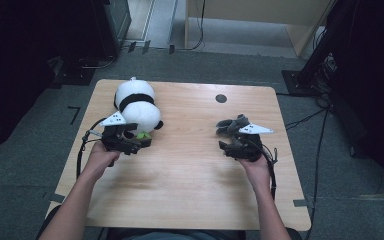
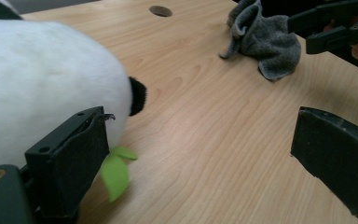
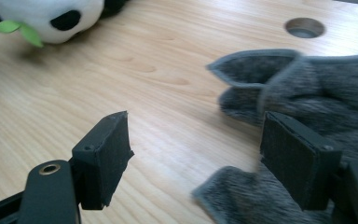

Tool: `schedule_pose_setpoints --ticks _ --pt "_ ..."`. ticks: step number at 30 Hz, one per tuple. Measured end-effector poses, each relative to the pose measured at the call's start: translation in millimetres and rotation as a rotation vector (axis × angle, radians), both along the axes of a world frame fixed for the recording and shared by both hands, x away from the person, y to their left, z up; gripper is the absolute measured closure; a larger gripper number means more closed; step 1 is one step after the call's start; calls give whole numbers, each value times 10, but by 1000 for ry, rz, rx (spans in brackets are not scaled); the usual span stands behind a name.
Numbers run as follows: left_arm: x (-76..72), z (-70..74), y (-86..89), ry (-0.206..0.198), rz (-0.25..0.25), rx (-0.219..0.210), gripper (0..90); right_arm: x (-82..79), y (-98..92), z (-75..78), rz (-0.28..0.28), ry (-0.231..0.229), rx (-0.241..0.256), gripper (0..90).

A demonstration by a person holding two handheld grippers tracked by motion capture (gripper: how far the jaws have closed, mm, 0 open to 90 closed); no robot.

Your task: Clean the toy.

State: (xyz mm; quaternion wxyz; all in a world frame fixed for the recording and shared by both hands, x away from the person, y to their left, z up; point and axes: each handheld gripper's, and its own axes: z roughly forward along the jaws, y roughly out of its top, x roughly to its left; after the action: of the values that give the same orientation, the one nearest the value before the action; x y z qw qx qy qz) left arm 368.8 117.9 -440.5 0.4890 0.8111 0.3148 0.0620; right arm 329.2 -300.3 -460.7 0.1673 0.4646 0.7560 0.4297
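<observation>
A black-and-white plush panda (image 1: pixel 136 105) lies on the left half of the wooden table (image 1: pixel 190 175), with a green felt leaf (image 2: pixel 115 171) at its near end. My left gripper (image 1: pixel 139 136) is open at the panda's near end, one jaw against the white plush (image 2: pixel 42 88), the other over bare wood. A crumpled grey cloth (image 1: pixel 231 125) lies on the right half. My right gripper (image 1: pixel 228 141) is open at the cloth's near edge; one jaw stands in front of the grey cloth (image 3: pixel 307 98), the other over the table.
A round cable hole (image 1: pixel 221 98) sits near the table's far edge. Bare wood stretches between the two grippers and toward the near edge. Cables trail over the grey floor at the right, and dark stands rise at the far left and far right.
</observation>
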Motion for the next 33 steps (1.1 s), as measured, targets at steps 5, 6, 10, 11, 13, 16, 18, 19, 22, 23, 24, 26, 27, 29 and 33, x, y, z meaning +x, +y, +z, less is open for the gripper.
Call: schedule_pose_setpoints --ticks 5,6,10,11,13,16,18,19,22,23,24,26,27,29,33 --pt "-50 -89 -150 -24 2 -13 37 -15 168 -109 39 -1 -66 246" --pt "-66 -108 -171 -33 12 -13 68 -8 207 -135 48 7 -74 247" --pt "-86 -206 -295 -34 13 21 124 0 320 -195 79 10 -75 247" --pt "-85 -229 -320 -28 12 23 124 3 350 -212 84 2 -82 247" --pt "-85 -270 -360 -19 8 33 124 4 404 -240 96 -4 -102 240" --pt "-83 -325 -415 4 -8 49 119 10 470 -288 118 9 -105 237" --pt "-75 -380 -459 28 -21 67 114 17 503 -322 128 22 -95 237" --pt "-71 -401 -473 38 -26 70 107 20 522 -340 130 26 -92 237" --pt "-58 -488 -534 67 -43 106 94 27 579 -391 132 35 -58 237" --pt "-60 -509 -553 66 -45 119 88 29 600 -410 136 35 -49 238" --pt "-59 -529 -571 66 -47 132 88 30 626 -428 142 40 -45 237" --pt "-50 -573 -600 78 -55 145 89 41 675 -479 154 45 -53 237" --pt "-43 -597 -612 83 -56 152 89 46 698 -505 161 51 -65 230" --pt "-38 -642 -638 88 -61 174 92 62 732 -561 168 65 -90 225" --pt "-41 -713 -677 80 -75 224 92 71 761 -592 174 61 -104 216"
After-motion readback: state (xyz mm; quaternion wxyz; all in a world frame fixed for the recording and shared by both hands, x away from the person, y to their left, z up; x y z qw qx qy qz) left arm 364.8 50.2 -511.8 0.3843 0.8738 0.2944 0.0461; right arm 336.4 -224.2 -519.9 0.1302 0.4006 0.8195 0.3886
